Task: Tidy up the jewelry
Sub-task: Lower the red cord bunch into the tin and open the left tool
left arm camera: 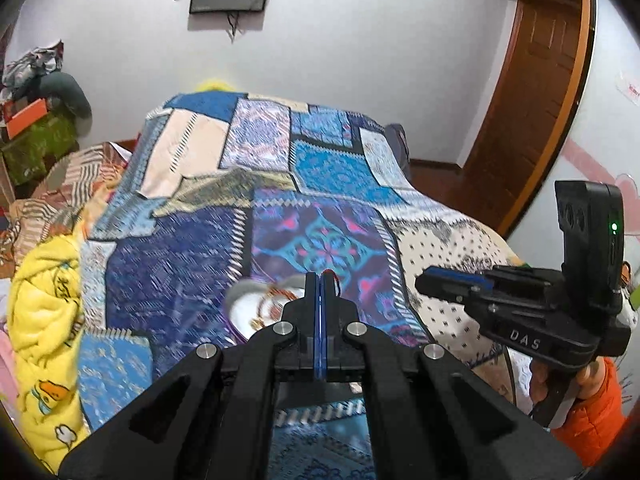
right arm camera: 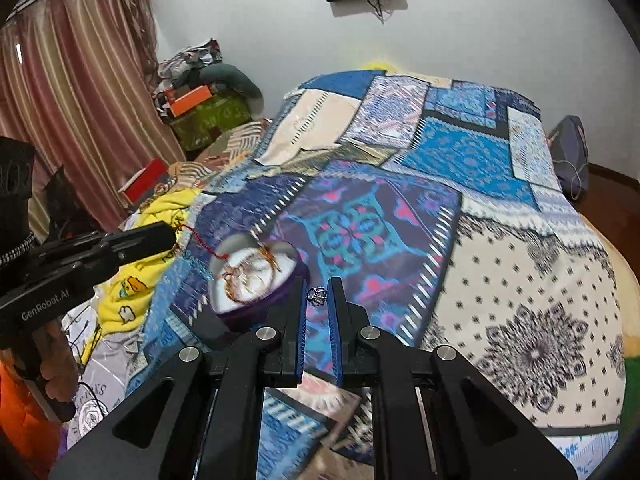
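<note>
Pinching a red cord (right arm camera: 202, 240) between pressed-together fingers, the left tongs (right arm camera: 172, 236) hang just left of a heart-shaped jewelry dish (right arm camera: 256, 280) on a patchwork bedspread (right arm camera: 500, 280); the cord runs down into the dish, where thin gold-toned bangles (right arm camera: 248, 276) lie tangled. Nearer the camera, the right tongs (right arm camera: 318, 300) stand slightly spread, a small silver ornament (right arm camera: 317, 296) showing in the gap; whether the pads touch it cannot be told. Cord and bangles look light and limp, likely to snag on one another, so a grip on a free stretch of cord seems safest. The dish, probably fragile, sits well in from the bed's edges. Open bedspread stretches right and far; a yellow blanket (right arm camera: 132, 292) crowds the left.
</note>
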Demonstrator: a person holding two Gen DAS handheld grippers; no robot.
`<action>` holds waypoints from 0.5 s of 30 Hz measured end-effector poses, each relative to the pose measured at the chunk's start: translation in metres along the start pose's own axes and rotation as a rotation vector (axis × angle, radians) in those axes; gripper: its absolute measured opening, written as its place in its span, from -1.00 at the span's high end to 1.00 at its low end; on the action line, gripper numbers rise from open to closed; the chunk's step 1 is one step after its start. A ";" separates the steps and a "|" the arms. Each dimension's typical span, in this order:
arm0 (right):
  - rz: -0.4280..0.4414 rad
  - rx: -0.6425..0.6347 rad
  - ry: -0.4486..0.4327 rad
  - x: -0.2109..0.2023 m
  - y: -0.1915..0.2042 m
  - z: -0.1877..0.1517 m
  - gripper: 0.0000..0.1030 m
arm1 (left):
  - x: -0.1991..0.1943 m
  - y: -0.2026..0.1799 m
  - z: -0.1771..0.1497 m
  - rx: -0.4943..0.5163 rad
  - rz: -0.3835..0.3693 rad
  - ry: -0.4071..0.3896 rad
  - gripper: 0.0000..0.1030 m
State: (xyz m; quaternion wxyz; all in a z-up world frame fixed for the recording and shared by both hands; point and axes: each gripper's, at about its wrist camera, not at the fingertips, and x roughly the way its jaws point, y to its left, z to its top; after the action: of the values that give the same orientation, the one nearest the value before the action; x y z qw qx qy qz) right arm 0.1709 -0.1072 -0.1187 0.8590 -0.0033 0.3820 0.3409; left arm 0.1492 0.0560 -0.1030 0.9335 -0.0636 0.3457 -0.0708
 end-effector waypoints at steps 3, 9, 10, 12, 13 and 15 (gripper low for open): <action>0.018 -0.014 -0.005 0.006 0.009 0.006 0.82 | 0.000 0.010 0.006 -0.010 0.013 -0.017 1.00; 0.057 -0.042 0.011 0.025 0.027 0.010 0.82 | 0.012 0.028 0.008 -0.035 0.021 -0.011 1.00; 0.062 -0.048 0.017 0.029 0.029 0.010 0.82 | 0.016 0.030 0.007 -0.038 0.021 -0.006 1.00; 0.066 -0.057 0.029 0.035 0.033 0.009 0.82 | 0.025 0.035 0.005 -0.047 0.019 0.010 1.00; 0.069 -0.063 0.040 0.041 0.036 0.008 0.82 | 0.030 0.037 0.004 -0.049 0.023 0.019 1.00; 0.073 -0.069 0.054 0.049 0.038 0.008 0.82 | 0.039 0.042 0.000 -0.059 0.025 0.037 1.00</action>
State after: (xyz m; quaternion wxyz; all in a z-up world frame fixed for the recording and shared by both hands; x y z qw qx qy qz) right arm 0.1771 -0.0476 -0.1359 0.8347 -0.0282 0.3931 0.3846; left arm 0.1822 0.0903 -0.1352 0.9255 -0.0855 0.3654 -0.0502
